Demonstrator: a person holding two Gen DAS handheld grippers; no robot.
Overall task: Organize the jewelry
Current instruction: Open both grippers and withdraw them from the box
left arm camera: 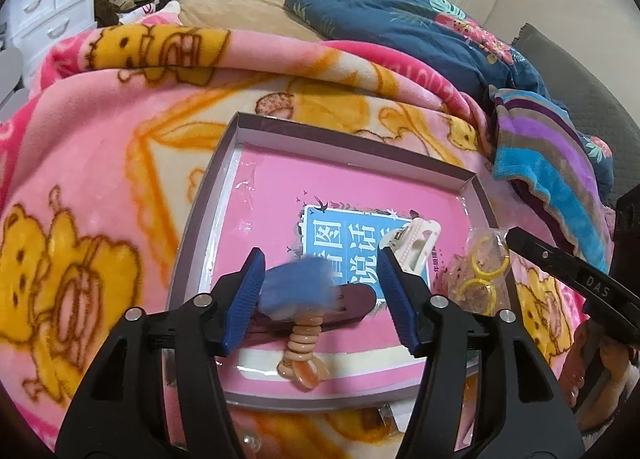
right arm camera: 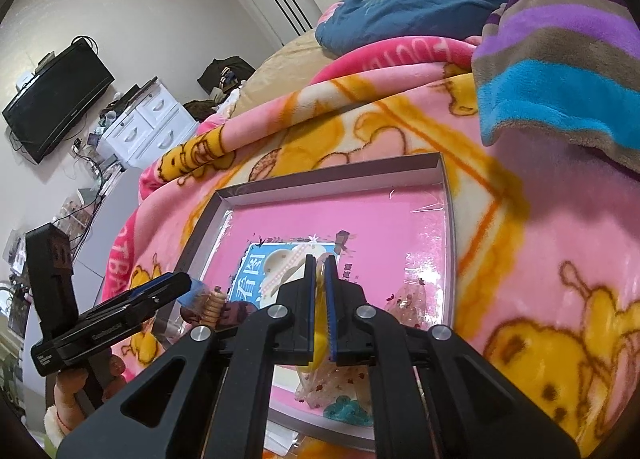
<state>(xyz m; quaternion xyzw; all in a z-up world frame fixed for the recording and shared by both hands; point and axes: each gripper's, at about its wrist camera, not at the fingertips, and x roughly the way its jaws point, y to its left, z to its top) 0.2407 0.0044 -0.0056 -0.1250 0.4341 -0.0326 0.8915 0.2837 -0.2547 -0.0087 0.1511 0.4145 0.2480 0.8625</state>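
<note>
Shallow grey tray (left arm camera: 208, 195), pink-lined, sits on a pink bear-print blanket (left arm camera: 100, 163). Inside it: a blue-and-brown hair clip (left arm camera: 304, 291) with a coiled peach hair tie (left arm camera: 303, 343), and a white pearl clip (left arm camera: 416, 243). Left gripper (left arm camera: 320, 287) spread, the hair clip between its pads but not pressed. Right gripper (right arm camera: 320, 299) pinches a clear bag of yellow rings (left arm camera: 482, 271), over the tray's right edge.

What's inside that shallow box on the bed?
Inside the box: a pink book, a white hair clip, a blue-topped clip and a bagged yellow item. Beneath the book is hidden.
</note>
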